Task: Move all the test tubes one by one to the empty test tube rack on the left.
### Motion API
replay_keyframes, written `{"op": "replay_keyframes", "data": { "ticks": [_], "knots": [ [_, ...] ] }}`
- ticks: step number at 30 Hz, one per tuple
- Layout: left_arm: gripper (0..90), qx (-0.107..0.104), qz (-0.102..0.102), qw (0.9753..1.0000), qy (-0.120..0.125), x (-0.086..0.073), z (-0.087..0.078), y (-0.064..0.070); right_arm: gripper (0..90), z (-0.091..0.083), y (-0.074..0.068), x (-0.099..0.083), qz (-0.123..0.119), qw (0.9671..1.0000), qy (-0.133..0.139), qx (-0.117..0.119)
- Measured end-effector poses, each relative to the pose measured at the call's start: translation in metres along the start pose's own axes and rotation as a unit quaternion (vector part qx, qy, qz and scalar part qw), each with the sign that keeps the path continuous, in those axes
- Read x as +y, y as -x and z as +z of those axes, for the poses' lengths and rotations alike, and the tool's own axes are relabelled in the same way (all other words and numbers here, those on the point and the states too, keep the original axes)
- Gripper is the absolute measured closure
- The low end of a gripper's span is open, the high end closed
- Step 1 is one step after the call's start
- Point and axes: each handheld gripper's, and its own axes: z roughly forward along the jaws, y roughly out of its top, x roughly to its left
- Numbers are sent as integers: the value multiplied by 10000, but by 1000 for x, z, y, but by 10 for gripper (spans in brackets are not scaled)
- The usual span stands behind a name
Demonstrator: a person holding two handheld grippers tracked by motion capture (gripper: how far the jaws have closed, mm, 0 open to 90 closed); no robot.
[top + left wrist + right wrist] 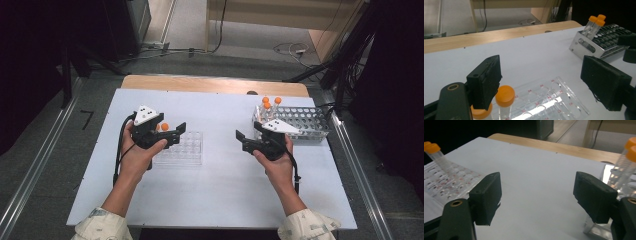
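i hold both grippers wide and empty: the left gripper (176,131) over the clear rack (192,155) beside its orange-capped tubes (505,100), the right gripper (245,137) just beside the metal rack (310,127), ready to fetch another.

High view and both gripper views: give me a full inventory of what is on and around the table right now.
Metal tube rack: one, silver, table's right far side.
Tubes in the metal rack: three, clear with orange caps, its left far corner.
Clear tube rack: one, transparent, left of centre.
Tubes in the clear rack: two, clear with orange caps, beside the left gripper's jaw.
Table: one, white top with a wooden far edge.
Cables: several, dark and white, on the floor beyond.
Left gripper: one, black, open over the clear rack.
Right gripper: one, black, open, beside the metal rack.
Hands: two, pale sleeves.
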Motion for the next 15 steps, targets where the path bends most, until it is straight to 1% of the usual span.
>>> {"op": "replay_keyframes", "data": {
  "ticks": [2,5,8,12,15],
  "knots": [
    [166,-90,17,10000,-29,-1,1,3,212,-1,6,1,33,9999,11,-99],
    [165,-144,53,9999,-26,-1,1,8,213,-3,15,4,71,9996,35,-256],
    [166,-177,26,9998,19,0,1,9,217,-4,22,5,121,9989,28,-459],
    [165,-207,71,9998,-10,-1,1,11,218,-1,30,6,201,9972,58,-724],
    [165,-235,55,9997,17,0,-1,12,232,5,37,5,279,9947,99,-985]
  ]
}}
